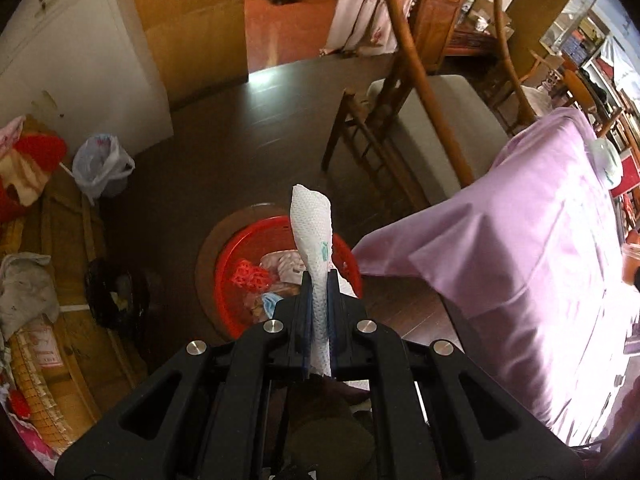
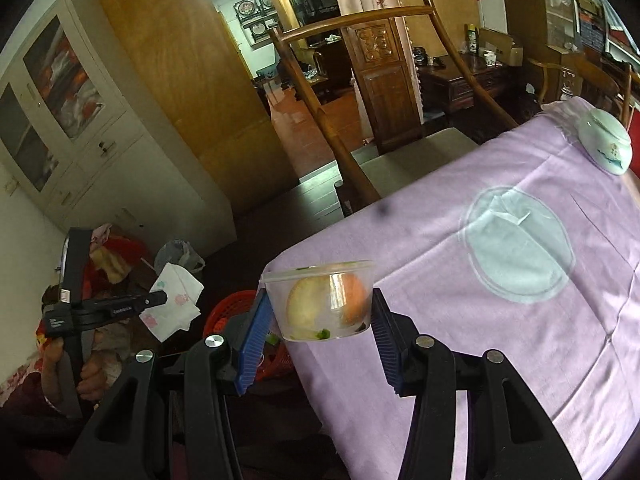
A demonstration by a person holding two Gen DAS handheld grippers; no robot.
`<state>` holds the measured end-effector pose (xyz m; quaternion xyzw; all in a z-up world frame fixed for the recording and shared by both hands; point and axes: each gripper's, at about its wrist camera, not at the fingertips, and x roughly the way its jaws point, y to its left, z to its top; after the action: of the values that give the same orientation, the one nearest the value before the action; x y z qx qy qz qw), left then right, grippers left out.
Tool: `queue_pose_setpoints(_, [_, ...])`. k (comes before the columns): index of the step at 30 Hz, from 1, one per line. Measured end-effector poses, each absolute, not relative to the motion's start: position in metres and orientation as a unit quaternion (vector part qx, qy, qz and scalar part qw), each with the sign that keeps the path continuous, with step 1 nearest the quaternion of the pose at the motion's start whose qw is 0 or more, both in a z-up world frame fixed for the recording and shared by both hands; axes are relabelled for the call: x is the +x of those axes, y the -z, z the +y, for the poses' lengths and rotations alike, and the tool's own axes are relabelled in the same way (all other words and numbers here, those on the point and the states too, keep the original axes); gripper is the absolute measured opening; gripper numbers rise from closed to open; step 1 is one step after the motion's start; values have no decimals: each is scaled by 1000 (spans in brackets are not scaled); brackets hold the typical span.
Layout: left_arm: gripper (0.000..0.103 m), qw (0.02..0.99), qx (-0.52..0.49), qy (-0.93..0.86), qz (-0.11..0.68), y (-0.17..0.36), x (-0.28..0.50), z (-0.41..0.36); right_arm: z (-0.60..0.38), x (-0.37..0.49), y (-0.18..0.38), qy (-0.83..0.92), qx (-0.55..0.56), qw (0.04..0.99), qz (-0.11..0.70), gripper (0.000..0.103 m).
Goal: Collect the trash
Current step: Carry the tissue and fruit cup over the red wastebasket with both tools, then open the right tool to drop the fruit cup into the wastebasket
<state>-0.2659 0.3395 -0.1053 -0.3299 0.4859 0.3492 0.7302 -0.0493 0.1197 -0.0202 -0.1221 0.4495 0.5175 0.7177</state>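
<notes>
Paper napkin (image 1: 316, 256), pinched upright in the near-closed left gripper (image 1: 319, 280), long axis along the fingers, directly above the red basket (image 1: 224, 276) on the floor beside the purple-clothed table (image 1: 520, 240). Clear plastic tub (image 2: 322, 300) of food scraps, clamped half-wide in the right gripper (image 2: 320, 312), farther off over the table's corner; left nearer the drop.

No legible text anywhere. Small white print on black arm of left gripper (image 2: 116, 308) in right wrist view, too blurred to read. Red-and-white label (image 1: 42, 346) on woven mat at left edge of left wrist view, characters unreadable. Teal printed mark on paper towel (image 1: 316, 256), pattern only, no letters discernible.
</notes>
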Motion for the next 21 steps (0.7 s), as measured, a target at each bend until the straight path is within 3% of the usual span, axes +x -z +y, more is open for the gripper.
queue_pose_setpoints(6, [18, 716, -342, -339, 506, 125, -262, 352, 130, -54, 21, -506, -133, 719, 458, 49])
queue_pose_setpoints(8, [45, 706, -349, -340, 514, 132, -263, 355, 134, -54, 23, -505, -135, 717, 461, 49])
queue_pose_setpoints(13, [66, 701, -348, -351, 515, 132, -270, 360, 152, -58, 27, -513, -143, 705, 468, 49])
queue_pose_setpoints(21, [72, 687, -363, -388, 496, 122, -304, 369, 192, -81, 39, -557, -171, 655, 481, 49])
